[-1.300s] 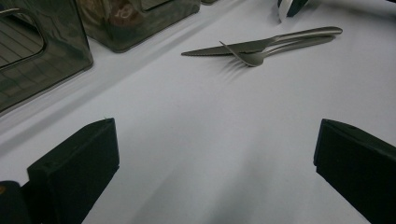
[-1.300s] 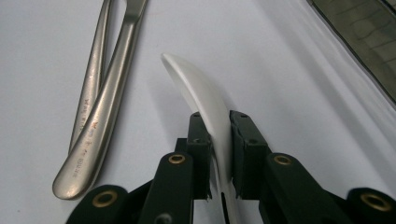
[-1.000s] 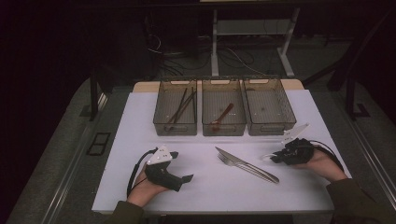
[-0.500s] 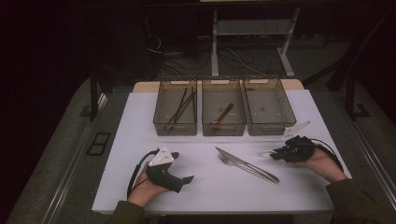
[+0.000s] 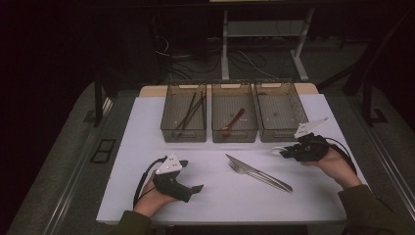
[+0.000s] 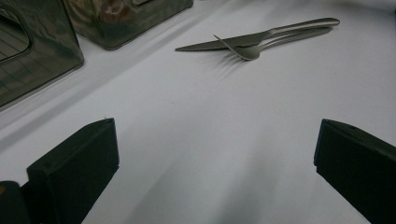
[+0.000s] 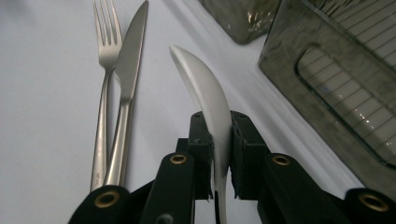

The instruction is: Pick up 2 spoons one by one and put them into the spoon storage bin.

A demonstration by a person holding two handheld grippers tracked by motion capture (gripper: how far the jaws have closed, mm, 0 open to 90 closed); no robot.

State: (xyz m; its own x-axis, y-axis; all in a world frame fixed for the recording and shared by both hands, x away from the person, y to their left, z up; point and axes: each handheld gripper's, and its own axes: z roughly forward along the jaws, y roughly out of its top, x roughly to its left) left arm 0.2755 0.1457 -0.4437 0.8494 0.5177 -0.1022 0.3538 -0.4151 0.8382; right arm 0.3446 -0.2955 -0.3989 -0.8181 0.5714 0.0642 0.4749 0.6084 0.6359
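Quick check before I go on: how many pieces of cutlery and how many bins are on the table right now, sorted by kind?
Clear grey plastic bins: 3
Dark chopsticks, in the left bin: 2
Brown wooden spoon, in the middle bin: 1
Steel fork, on the white tabletop: 1
Steel knife, beside the fork: 1
Steel spoon, clamped in the right gripper: 1
Total: 9

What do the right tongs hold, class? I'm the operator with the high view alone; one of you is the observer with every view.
Observer: The right tongs are shut on a metal spoon, clamped edge-on between the pads.
Operator: And the left tongs?
Observer: The left tongs stand wide open over the bare white table, with nothing between them.
Operator: How do the other pieces lie?
Observer: The fork and the knife lie side by side, handles touching; the knife's edge is serrated.
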